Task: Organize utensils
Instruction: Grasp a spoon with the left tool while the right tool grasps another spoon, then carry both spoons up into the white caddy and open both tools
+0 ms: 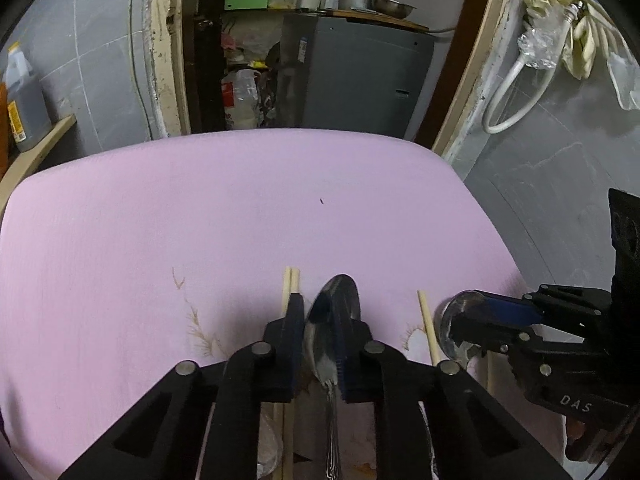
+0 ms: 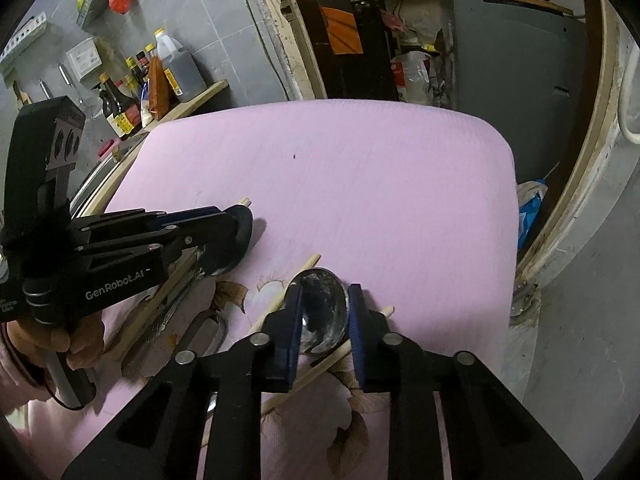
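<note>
1. Spoon (image 1: 334, 320), bowl tilted on edge, sits pinched between the left gripper (image 1: 324, 320) pads at lower centre of the left wrist view.
2. Second spoon (image 2: 324, 316) lies bowl-up, clamped narrowly by the right gripper (image 2: 324, 320), lower centre of the right wrist view.
3. Chopsticks (image 1: 290, 288) lie just left of the left gripper; another pair (image 2: 320, 368) crosses under the second spoon.
4. Pink cloth (image 1: 240, 208) underlies everything.

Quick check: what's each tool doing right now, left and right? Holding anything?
Left tool: shut on a spoon, gripping its bowl.
Right tool: shut on the other spoon, pads at the bowl's sides.
</note>
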The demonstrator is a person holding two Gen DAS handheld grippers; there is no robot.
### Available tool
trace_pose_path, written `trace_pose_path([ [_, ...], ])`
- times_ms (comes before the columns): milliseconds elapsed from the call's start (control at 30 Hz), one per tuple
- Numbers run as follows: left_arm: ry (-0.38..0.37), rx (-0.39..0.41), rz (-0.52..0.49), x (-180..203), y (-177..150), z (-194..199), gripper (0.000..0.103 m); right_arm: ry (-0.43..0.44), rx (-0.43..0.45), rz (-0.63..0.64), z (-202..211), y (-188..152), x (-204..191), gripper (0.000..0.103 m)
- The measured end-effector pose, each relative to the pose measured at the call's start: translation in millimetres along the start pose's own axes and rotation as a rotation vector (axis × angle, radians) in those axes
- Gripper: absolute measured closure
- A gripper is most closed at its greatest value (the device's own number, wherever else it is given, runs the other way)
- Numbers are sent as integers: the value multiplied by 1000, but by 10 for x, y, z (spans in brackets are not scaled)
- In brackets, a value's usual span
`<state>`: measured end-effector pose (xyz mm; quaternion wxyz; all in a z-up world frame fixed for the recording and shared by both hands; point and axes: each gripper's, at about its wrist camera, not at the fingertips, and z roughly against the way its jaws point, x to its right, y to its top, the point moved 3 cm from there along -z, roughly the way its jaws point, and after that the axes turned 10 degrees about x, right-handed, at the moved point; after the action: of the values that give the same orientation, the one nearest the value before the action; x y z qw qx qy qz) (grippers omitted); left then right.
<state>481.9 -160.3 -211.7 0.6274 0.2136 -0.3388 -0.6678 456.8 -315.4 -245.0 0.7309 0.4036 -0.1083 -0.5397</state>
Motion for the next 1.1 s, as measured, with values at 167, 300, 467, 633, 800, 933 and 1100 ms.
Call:
trace_pose_path([
  [167,-26,-6,7,32,24,36,94,13,-10,-32,23,-26,41,96],
  [300,-51,-30,3,62,57,53,95,37,-11,-63,47,-48,48,99],
  [467,-44,-45,-18,110,81,135,100,40,18,-70,127,-51,-28,100],
  [633,-37,8,-10,109,135,345,100,-11,87,-61,355,-19,-161,100],
  [800,-12,92,-26,150,158,655,101,-91,178,-48,700,49,-343,100],
  [933,-2,196,-48,222,161,992,101,-182,295,-32,1068,106,-512,100],
  [1100,34,332,-83,311,178,1412,101,-307,446,7,1541,267,-800,100],
])
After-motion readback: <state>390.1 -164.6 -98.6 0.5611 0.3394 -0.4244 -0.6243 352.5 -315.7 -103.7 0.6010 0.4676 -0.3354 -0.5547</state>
